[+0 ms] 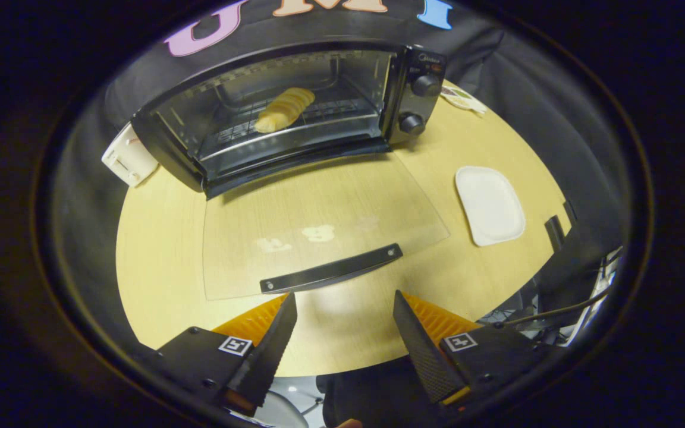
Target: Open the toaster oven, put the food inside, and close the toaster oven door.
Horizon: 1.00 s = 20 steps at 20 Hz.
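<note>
Just above the fingertips at lower centre, the black bar handle (332, 268) of the clear glass oven door (324, 226) lies flat on the round pale wooden table (152, 249), its long axis running crosswise and tilted up to the right. The gripper (345, 303) hangs empty with its fingers spread apart. In the upper middle of the frame, the golden bread loaf (285, 109) sits on the rack of the black toaster oven (295, 113), so closing looks next, though the handle's underside clearance is hard to judge here.
</note>
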Tool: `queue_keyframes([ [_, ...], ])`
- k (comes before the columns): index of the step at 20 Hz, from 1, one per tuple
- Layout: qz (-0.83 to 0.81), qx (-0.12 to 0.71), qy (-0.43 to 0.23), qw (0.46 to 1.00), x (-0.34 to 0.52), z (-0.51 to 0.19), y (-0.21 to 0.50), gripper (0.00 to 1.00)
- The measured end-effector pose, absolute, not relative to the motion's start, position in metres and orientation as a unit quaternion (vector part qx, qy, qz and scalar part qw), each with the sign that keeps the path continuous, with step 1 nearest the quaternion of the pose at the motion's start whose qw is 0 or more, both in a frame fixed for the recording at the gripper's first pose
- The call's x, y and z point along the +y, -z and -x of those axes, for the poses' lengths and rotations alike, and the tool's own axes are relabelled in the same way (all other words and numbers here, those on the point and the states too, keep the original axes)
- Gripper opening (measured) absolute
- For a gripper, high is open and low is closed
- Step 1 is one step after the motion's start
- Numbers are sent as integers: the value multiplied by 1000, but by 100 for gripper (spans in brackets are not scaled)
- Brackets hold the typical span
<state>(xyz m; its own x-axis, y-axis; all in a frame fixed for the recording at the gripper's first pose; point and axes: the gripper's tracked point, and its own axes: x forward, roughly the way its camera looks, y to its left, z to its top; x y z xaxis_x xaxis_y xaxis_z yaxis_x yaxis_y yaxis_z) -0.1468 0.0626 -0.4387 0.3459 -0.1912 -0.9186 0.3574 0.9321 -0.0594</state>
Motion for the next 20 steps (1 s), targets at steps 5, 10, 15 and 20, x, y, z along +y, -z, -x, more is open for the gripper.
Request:
queue_keyframes([
  [5,-77,572,134,806,59,142,465,100],
  [10,-92,573,127,805,59,143,460,100],
  [15,-72,603,107,787,68,149,470,100],
  [20,-45,601,65,795,72,137,480,99],
])
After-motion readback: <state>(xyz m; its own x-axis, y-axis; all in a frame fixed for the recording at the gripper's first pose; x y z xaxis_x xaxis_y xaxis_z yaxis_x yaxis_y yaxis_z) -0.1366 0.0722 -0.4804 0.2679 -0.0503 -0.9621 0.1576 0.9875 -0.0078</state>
